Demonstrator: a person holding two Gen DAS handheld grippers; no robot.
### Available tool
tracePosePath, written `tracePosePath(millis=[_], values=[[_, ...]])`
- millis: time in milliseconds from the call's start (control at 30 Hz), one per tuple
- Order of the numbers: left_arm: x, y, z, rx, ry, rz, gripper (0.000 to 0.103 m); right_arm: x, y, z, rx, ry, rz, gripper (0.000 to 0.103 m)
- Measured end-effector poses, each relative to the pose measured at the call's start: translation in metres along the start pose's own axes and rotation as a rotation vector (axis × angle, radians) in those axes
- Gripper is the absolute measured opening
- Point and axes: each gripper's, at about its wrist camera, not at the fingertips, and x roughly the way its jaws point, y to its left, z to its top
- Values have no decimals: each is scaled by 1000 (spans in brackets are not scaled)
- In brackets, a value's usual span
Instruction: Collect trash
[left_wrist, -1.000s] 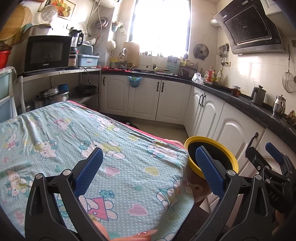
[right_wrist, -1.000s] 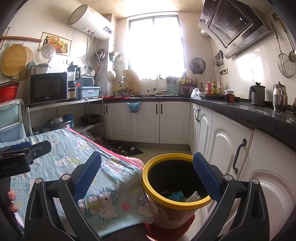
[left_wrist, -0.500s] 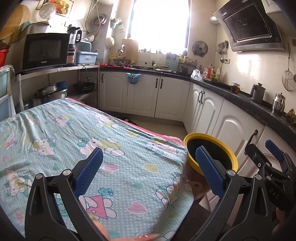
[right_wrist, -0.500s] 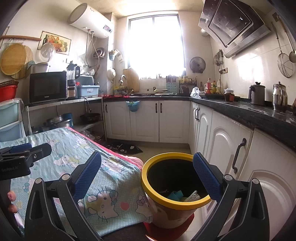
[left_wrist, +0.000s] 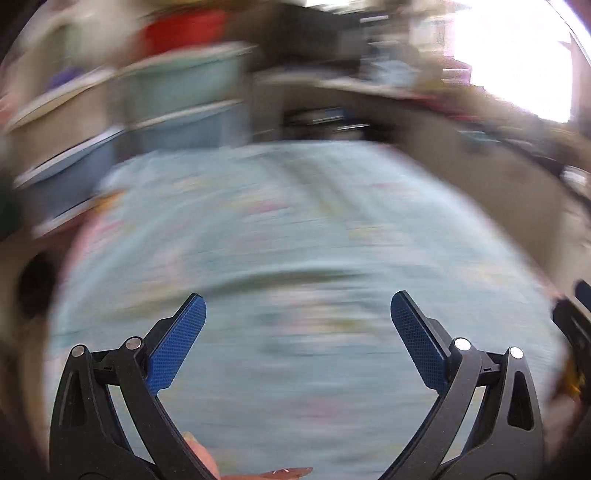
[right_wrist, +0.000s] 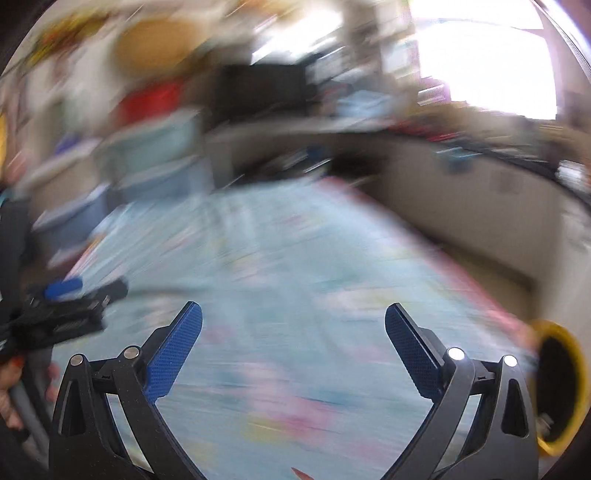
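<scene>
Jaws, both grippers: spread wide, nothing between the blue pads.

Left gripper (left_wrist: 298, 314): black frame, blue textured pads; hangs over the cloth. A fingertip (left_wrist: 201, 456) shows at the bottom edge beneath it.

Right gripper (right_wrist: 293, 325): same build; also above the cloth. From its camera the left gripper appears at the left edge, with a hand (right_wrist: 9, 391) on its handle.

Tablecloth (left_wrist: 295, 240): pale blue-green with pink and yellow print, pink edging along the right side; heavily motion-blurred in both views. Whether any trash lies on it cannot be told through the smear.

Trash bin (right_wrist: 561, 387): yellow rim, dark interior; at the far right edge of the right wrist view, just beyond the cloth's corner. Contents not readable.

Drawers (left_wrist: 177, 107): pale blue and green fronts, behind the cloth to the left; blurred.

Red item (right_wrist: 151, 101): above the drawers; shape unclear.

Dark box-shaped appliance (right_wrist: 262, 88): on a shelf behind the cloth.

Window (right_wrist: 484, 62): bright, upper right, overexposed.
</scene>
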Motion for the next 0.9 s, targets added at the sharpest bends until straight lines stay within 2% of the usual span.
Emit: tracePosePath(millis=[67,133,167,233,333,367,400,467,567,900], values=[[18,53,-1,-95,48,91,92,54,59,8,-56,137,123,97],[32,93,-5,-155,83,182,92,88,97,7,-70,227,191,97],[39,109,-7,-176,100,208,92,108,120,3,-84,285,207,97],[50,132,-13,-218,130,249,92,127,147,-2,-108,323,221,97],[67,146,-22,-246,186,236,92,157,173,-9,-143,385,192,98],[74,147,-25,-242,219,245,93,162,177,-13,-160,384,162,98],[75,146,-26,-227,228,266,93,162,182,-15,-194,345,141,98],[73,142,-26,-208,227,291,94,160,185,-17,-224,343,120,97],[71,145,-27,-227,226,270,94,160,186,-15,-209,344,131,98],[73,144,-26,-222,228,276,94,161,185,-16,-211,344,129,98]])
